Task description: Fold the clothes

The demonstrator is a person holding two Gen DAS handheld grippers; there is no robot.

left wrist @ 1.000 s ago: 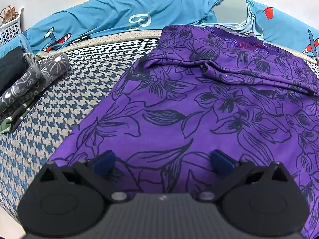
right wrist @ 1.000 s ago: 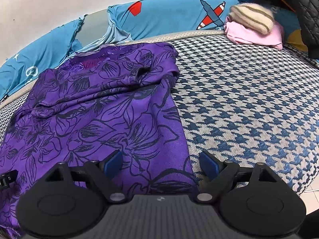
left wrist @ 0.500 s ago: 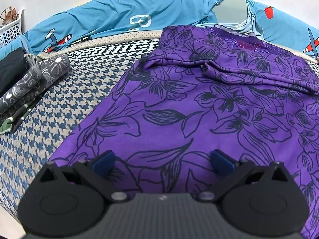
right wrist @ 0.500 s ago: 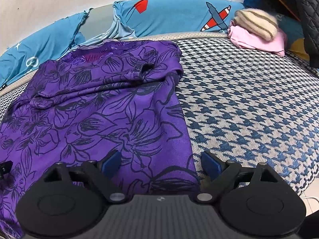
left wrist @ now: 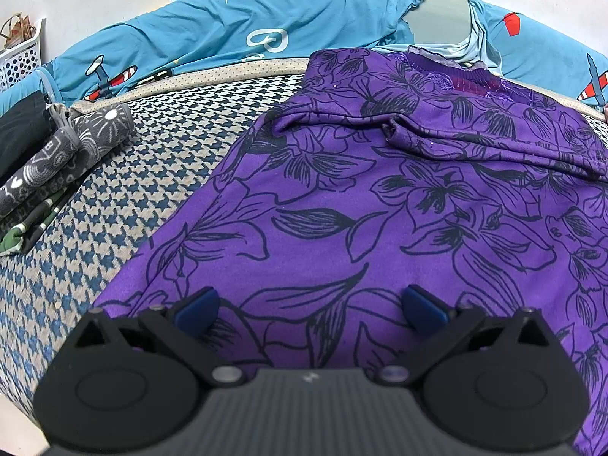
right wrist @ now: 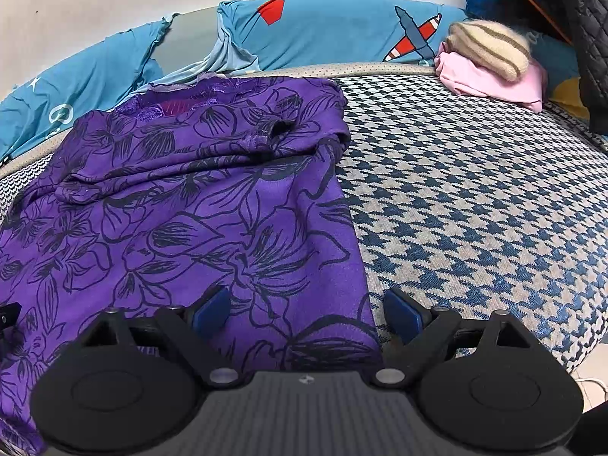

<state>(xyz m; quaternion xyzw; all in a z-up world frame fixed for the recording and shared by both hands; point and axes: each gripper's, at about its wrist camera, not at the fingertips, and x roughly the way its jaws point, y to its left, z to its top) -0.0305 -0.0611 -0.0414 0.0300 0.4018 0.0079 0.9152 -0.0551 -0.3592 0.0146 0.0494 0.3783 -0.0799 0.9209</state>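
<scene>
A bed (right wrist: 475,205) with a blue-and-cream houndstooth cover carries a purple floral garment (left wrist: 380,209) spread flat. Grey patterned folded clothes (left wrist: 64,159) lie at its left edge. A pink cloth (right wrist: 490,83) topped by a striped woolly piece (right wrist: 490,49) sits at the far right.

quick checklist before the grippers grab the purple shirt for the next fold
1. Left gripper open, nothing pinched: ok, blue pads wide apart above the purple shirt.
2. Right gripper open: ok, it straddles the shirt's right edge, one pad over the cloth, one over the checked cover.
3. Sleeves folded in: ok, both lie across the chest.
4. Body flat: not ok, ridges remain below the collar.
5. Bottom hem in reach: cannot tell, the grippers hide it.
6. Fold path clear: ok, the grey roll and pink pile sit well aside.
</scene>
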